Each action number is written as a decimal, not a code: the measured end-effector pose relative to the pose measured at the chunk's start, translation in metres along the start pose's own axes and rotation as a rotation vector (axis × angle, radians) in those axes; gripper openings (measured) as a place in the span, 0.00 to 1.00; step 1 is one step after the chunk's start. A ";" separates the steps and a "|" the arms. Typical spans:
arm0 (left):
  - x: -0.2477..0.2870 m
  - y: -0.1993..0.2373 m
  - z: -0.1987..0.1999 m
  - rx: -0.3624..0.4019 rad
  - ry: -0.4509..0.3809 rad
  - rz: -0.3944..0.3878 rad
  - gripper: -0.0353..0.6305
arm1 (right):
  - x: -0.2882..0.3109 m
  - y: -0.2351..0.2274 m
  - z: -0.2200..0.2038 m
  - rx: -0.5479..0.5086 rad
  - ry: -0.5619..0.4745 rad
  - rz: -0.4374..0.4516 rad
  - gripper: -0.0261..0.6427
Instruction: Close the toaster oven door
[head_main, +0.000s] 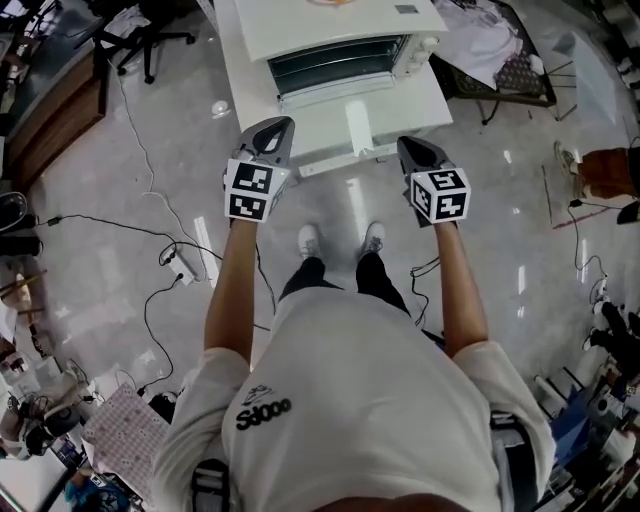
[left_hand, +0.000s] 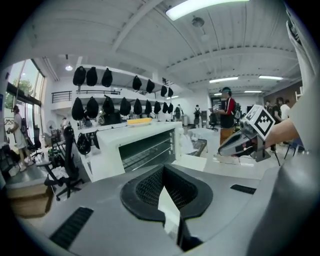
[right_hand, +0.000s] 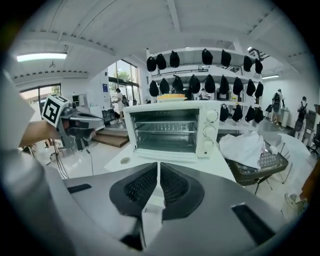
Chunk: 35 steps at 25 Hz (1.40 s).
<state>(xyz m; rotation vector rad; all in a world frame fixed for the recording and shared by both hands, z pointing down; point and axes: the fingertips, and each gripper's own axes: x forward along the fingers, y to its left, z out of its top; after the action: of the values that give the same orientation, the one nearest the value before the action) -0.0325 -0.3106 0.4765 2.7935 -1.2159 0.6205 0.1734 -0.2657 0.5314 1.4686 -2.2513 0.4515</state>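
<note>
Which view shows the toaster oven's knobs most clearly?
The right gripper view: it faces the toaster oven front on, so three knobs stand stacked beside the open cavity. The head view looks down from above, leaving them tiny. The left gripper view catches them only edge-on.

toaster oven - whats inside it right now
Through the open door, the toaster oven shows bare wire racks and no food. Its dark floor and back can't be made out.
</note>
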 end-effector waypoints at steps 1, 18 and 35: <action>0.003 -0.003 -0.005 -0.018 0.015 0.010 0.08 | 0.006 -0.003 -0.009 -0.003 0.020 0.015 0.06; 0.028 -0.027 -0.062 -0.138 0.136 0.084 0.08 | 0.088 -0.026 -0.165 0.033 0.357 0.134 0.06; 0.024 -0.016 -0.079 -0.151 0.144 0.089 0.08 | 0.113 -0.031 -0.183 0.085 0.355 0.078 0.06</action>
<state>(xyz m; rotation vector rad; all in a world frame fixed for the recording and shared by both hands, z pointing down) -0.0339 -0.3018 0.5598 2.5366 -1.3050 0.6909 0.1914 -0.2787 0.7480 1.2288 -2.0305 0.7747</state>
